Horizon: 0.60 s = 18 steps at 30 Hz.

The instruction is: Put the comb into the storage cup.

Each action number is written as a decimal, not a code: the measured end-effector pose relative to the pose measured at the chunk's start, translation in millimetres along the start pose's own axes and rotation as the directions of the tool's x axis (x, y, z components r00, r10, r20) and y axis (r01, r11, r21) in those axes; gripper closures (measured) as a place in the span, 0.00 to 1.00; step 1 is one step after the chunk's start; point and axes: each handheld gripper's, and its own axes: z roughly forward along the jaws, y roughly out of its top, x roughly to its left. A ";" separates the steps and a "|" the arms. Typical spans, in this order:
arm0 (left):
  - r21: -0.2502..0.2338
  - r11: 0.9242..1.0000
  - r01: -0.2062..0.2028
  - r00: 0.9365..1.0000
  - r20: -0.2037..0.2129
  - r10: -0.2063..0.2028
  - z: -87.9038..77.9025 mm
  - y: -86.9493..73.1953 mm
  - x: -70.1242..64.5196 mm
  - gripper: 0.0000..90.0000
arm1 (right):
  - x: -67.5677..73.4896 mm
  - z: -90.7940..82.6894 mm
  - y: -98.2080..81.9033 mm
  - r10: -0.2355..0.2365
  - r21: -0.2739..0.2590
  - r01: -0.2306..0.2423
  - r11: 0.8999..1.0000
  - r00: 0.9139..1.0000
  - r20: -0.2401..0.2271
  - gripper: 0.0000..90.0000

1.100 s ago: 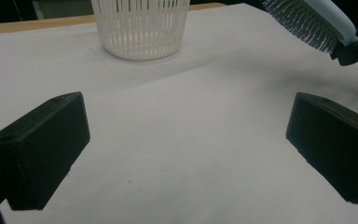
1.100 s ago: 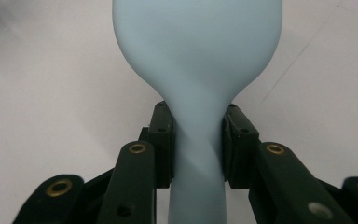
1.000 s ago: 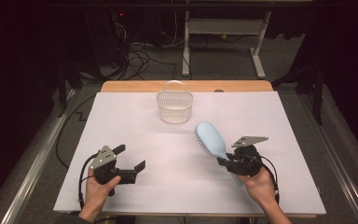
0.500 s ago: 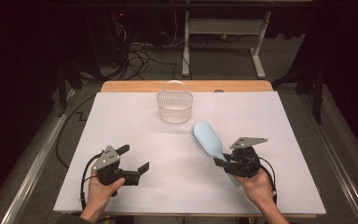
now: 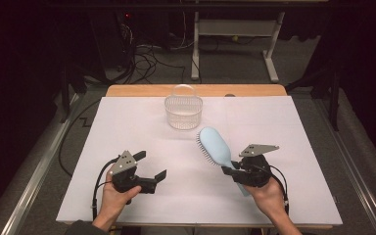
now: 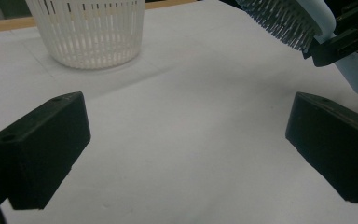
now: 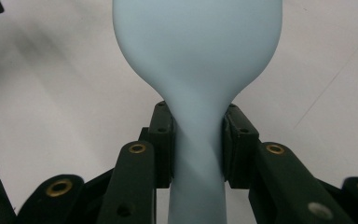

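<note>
- On the right near part of the white table (image 5: 293,122), the right gripper (image 5: 231,171) is clamped on the handle of the light blue hairbrush (image 5: 215,144); the right gripper view shows both pads pressed against the handle's narrow neck.
- The brush head points far and left, lifted off the table, bristles facing left.
- At the near left, the left gripper (image 5: 152,169) has its jaws wide apart with nothing between them, aimed right across the bare table.
- Far centre, a white slatted basket (image 5: 183,111) stands upright, just beyond the brush head and apart from it.
</note>
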 end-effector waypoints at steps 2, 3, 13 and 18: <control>0.010 1.000 -0.006 1.000 -0.014 0.006 2.4 1.8 -2.0 0.06 | 1.5 0.1 0.6 -0.005 -0.001 0.005 1.000 1.000 0.000 0.78; 0.010 1.000 -0.008 1.000 -0.012 0.008 3.7 2.6 -2.9 0.07 | 2.4 0.4 0.9 -0.003 -0.005 0.003 1.000 1.000 -0.002 0.78; 0.029 0.999 -0.025 1.000 0.006 0.025 18.2 10.2 -10.6 0.13 | 10.1 0.9 2.8 -0.016 -0.020 0.016 1.000 1.000 -0.002 0.78; 0.030 0.999 -0.021 1.000 0.002 0.020 23.8 15.6 -14.6 0.17 | 12.3 4.2 5.6 -0.020 -0.017 0.019 1.000 1.000 -0.006 0.78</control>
